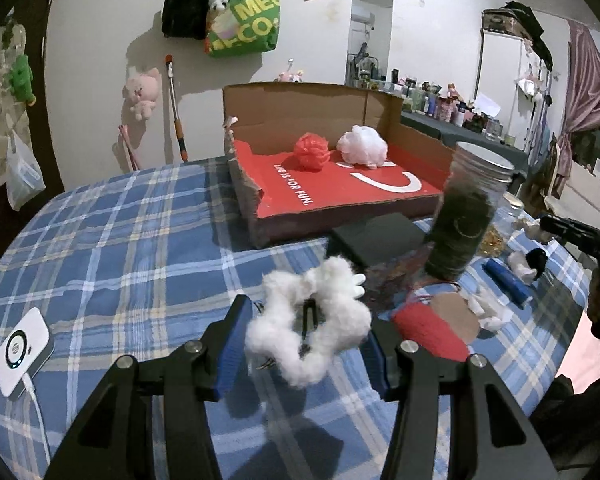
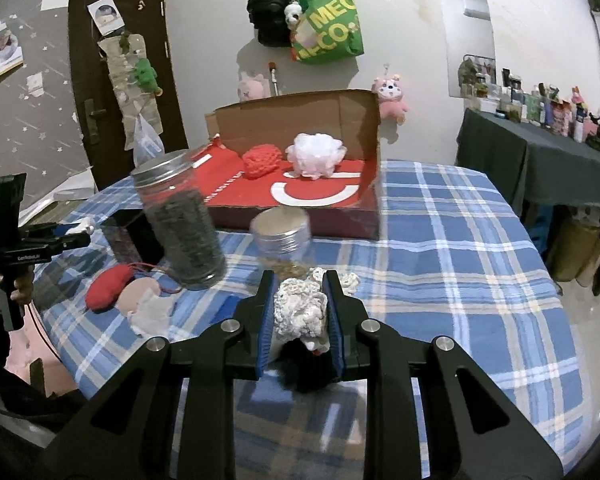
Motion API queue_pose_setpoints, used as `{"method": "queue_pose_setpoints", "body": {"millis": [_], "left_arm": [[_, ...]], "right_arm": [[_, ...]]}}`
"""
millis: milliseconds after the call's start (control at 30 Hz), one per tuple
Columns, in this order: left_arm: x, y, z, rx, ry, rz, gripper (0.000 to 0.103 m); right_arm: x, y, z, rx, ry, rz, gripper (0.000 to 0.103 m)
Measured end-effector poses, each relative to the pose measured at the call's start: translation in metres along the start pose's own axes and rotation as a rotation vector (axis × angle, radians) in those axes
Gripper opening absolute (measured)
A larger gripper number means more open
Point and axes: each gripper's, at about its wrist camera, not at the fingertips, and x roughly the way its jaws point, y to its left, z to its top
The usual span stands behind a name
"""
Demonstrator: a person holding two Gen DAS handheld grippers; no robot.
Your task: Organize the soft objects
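Note:
My left gripper (image 1: 308, 320) is shut on a white fluffy ring-shaped scrunchie (image 1: 340, 316) and holds it just above the blue plaid tablecloth (image 1: 120, 240). Ahead stands an open cardboard box (image 1: 340, 200) with a red floor, holding a red mesh puff (image 1: 312, 151) and a white mesh puff (image 1: 362, 146). My right gripper (image 2: 299, 280) is shut on a white crocheted piece (image 2: 300, 308) with a black part below it. In the right wrist view the box (image 2: 292, 216) is straight ahead, and the left gripper (image 2: 85, 229) with its white fluff is at the far left.
Between the grippers and the box stand a tall jar of dark contents (image 2: 184, 220), a short metal-lidded jar (image 2: 282, 236) and a black case (image 1: 376, 236). A red yarn piece (image 2: 108, 284), white scraps and a blue roll (image 1: 504, 280) lie on the cloth. A white device (image 1: 20, 350) sits at the left edge.

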Motion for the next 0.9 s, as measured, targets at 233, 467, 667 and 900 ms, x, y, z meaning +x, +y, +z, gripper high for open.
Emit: {"method": "queue_pose_setpoints", "body": {"millis": [233, 467, 667, 900], "left_arm": [[0.021, 0.014, 0.015, 0.019, 0.023, -0.019, 0.054], [0.030, 0.017, 0.039, 0.070, 0.042, -0.025, 0.054], [0.029, 0.015, 0.069, 0.110, 0.033, -0.050, 0.054], [0.048, 0.001, 0.112, 0.126, 0.059, -0.098, 0.054]], "right_arm": [[0.016, -0.019, 0.016, 0.003, 0.022, 0.024, 0.022], [0.037, -0.029, 0.043, -0.016, 0.047, 0.056, 0.022], [0.051, -0.031, 0.070, -0.034, 0.060, 0.115, 0.022], [0.070, -0.020, 0.105, -0.093, 0.060, 0.162, 0.022]]}}
